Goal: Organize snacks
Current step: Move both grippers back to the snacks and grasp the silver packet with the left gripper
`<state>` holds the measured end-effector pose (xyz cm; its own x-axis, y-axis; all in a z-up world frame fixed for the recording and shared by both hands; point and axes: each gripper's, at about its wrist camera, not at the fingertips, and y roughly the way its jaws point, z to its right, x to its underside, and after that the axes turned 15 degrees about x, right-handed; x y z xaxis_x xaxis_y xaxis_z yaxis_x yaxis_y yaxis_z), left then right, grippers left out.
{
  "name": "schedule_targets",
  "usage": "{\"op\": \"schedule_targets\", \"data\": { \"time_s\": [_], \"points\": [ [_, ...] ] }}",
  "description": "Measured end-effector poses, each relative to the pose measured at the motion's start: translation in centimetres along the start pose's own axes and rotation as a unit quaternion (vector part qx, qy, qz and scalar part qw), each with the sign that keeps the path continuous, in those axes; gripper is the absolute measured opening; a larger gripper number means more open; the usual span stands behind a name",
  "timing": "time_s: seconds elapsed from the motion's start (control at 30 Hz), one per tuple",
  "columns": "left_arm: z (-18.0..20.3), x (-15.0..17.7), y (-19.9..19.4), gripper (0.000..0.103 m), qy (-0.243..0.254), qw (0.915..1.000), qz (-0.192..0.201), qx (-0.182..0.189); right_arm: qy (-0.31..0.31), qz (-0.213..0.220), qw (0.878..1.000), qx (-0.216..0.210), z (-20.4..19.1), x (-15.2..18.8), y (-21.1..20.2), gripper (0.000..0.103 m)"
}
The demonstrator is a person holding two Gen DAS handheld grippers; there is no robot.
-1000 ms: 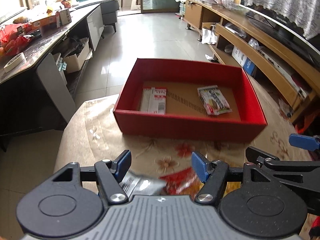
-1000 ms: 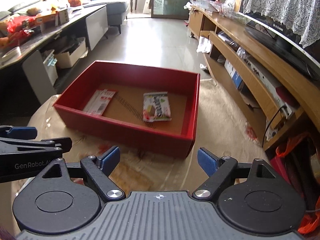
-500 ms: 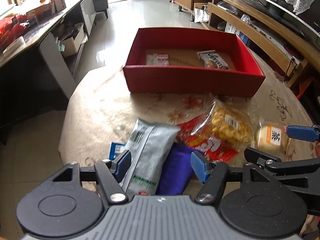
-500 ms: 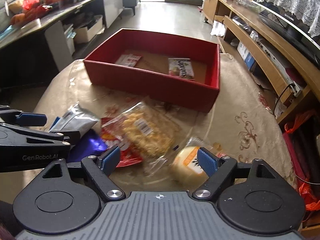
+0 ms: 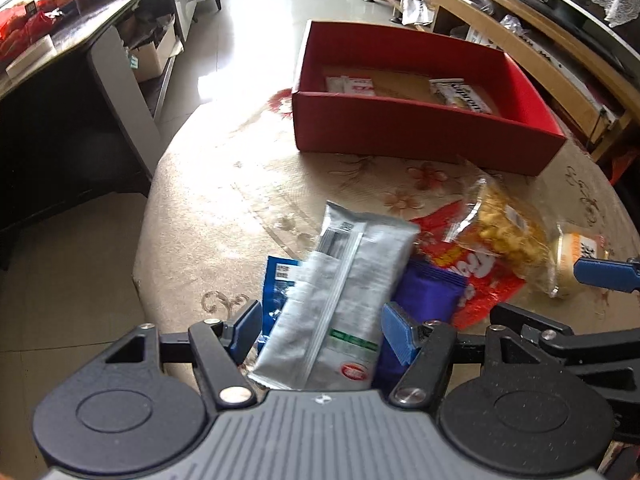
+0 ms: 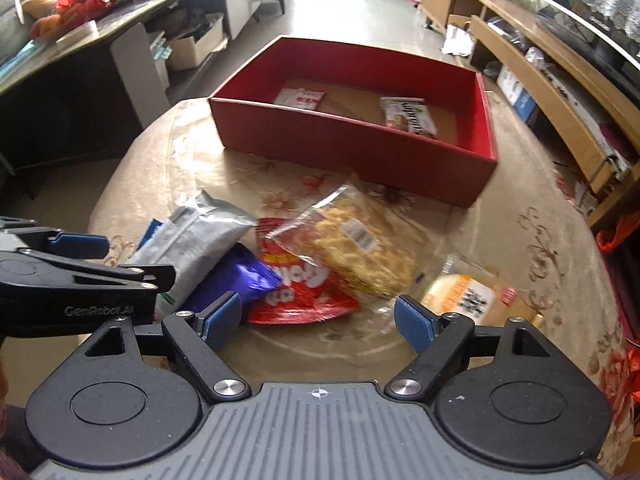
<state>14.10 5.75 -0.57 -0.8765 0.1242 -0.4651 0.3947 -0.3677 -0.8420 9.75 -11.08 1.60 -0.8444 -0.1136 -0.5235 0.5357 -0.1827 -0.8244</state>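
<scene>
Snacks now fill the lower frame where only the red box (image 5: 420, 128) showed before, with both grippers, left gripper (image 5: 320, 326) and right gripper (image 6: 318, 318), parted and empty above the silver packet (image 5: 344, 304), ready for picking.

On the table (image 6: 540, 216) a box (image 6: 360, 148) stands at the far side, with two flat packets inside: one packet (image 6: 300, 98) to the left, the other packet (image 6: 410, 114) to the right. Nearer lies a heap of snacks: a foil pouch (image 5: 348, 300) leftmost, overlapping a small sachet (image 5: 280, 280) and a dark wrapper (image 6: 236, 280); right of these a crisp bag (image 6: 304, 292), with a clear bag (image 6: 360, 248) lying on it; farthest right a bun pack (image 6: 464, 296).
</scene>
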Motion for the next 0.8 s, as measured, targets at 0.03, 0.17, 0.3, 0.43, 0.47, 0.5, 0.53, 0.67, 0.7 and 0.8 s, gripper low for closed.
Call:
{"op": "schedule_targets", "data": {
  "time_s": [0.03,0.17,0.3,0.43,0.47,0.5,0.53,0.67,0.7,0.8],
  "points": [
    [-0.2,-0.1,0.3,0.062,-0.003,1.0,-0.003,0.003,0.001,-0.003,1.0,-0.001,-0.1,-0.1,0.2,0.089],
    [0.0,-0.6,1.5,0.062,0.007,0.9999,-0.012,0.0,0.009,-0.015,1.0,0.009,-0.1,-0.6,1.0,0.089],
    [0.3,-0.6,2.4,0.062,0.017,0.9995,-0.027,0.008,0.011,-0.028,0.999,0.018,0.3,-0.6,1.9,0.089],
    [1.1,-0.3,3.2,0.062,0.035,0.9986,-0.039,-0.011,0.026,-0.041,0.999,0.025,1.4,-0.5,2.4,0.09],
    [1.2,-0.3,3.4,0.062,0.036,0.9984,-0.039,-0.015,0.028,-0.042,0.998,0.026,1.6,-0.5,2.4,0.09],
    [1.3,-0.3,3.4,0.062,0.035,0.9985,-0.039,-0.018,0.03,-0.043,0.998,0.026,1.6,-0.5,2.4,0.09],
    [1.3,-0.3,3.4,0.06,0.031,0.9986,-0.038,-0.02,0.028,-0.044,0.998,0.024,1.5,-0.5,2.4,0.09],
    [1.1,-0.1,2.8,0.05,0.023,0.999,-0.035,-0.019,0.013,-0.047,0.999,0.024,0.8,-0.4,2.6,0.09],
    [0.9,0.0,2.6,0.049,0.019,0.9991,-0.033,-0.018,0.014,-0.048,0.998,0.024,0.8,-0.5,2.6,0.09],
    [0.1,0.1,1.6,0.042,-0.004,0.9996,-0.026,-0.009,0.021,-0.054,0.998,0.021,0.8,-0.5,2.8,0.091]
  ]
}}
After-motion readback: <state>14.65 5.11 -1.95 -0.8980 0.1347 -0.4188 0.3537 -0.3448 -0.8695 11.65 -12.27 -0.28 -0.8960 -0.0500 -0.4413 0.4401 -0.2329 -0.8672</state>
